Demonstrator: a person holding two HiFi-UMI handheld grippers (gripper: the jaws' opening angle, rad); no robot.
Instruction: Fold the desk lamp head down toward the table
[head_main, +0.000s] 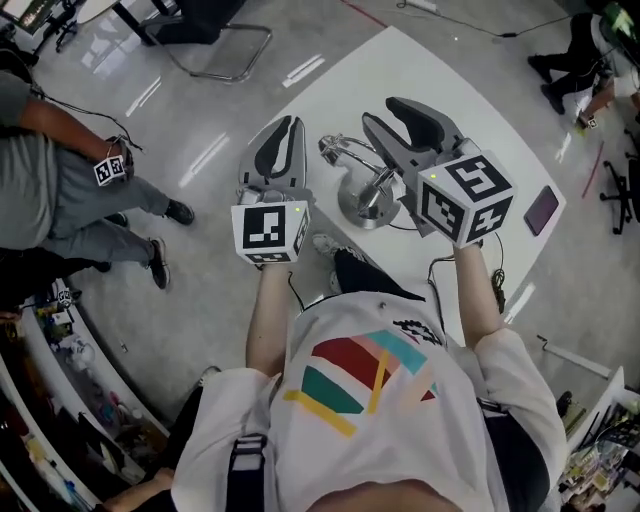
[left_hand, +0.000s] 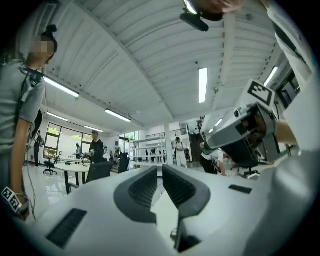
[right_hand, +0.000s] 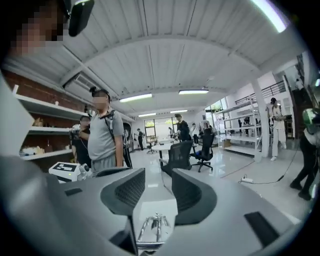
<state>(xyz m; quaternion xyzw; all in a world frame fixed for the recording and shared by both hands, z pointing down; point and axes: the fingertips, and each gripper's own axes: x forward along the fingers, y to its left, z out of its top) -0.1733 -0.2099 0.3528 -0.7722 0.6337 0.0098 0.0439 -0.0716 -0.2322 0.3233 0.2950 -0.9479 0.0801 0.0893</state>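
A silver desk lamp (head_main: 362, 200) with a round base stands on the white table (head_main: 470, 110), and its thin metal arm (head_main: 343, 150) reaches left. Both grippers are raised above the table and point out level. My left gripper (head_main: 288, 125) hovers left of the lamp, shut with nothing between its jaws (left_hand: 160, 170). My right gripper (head_main: 400, 108) hangs over the lamp's right side, its jaws parted and empty (right_hand: 158, 175). Low in the right gripper view, a piece of the lamp (right_hand: 154, 225) shows through the gap. The right gripper (left_hand: 245, 132) also shows in the left gripper view.
A dark phone (head_main: 541, 210) lies at the table's right edge, and a cable (head_main: 440, 265) runs off its near side. A person in grey (head_main: 45, 190) stands at the left. A chair (head_main: 215, 40) is on the floor beyond, and shelves (head_main: 60, 390) sit at lower left.
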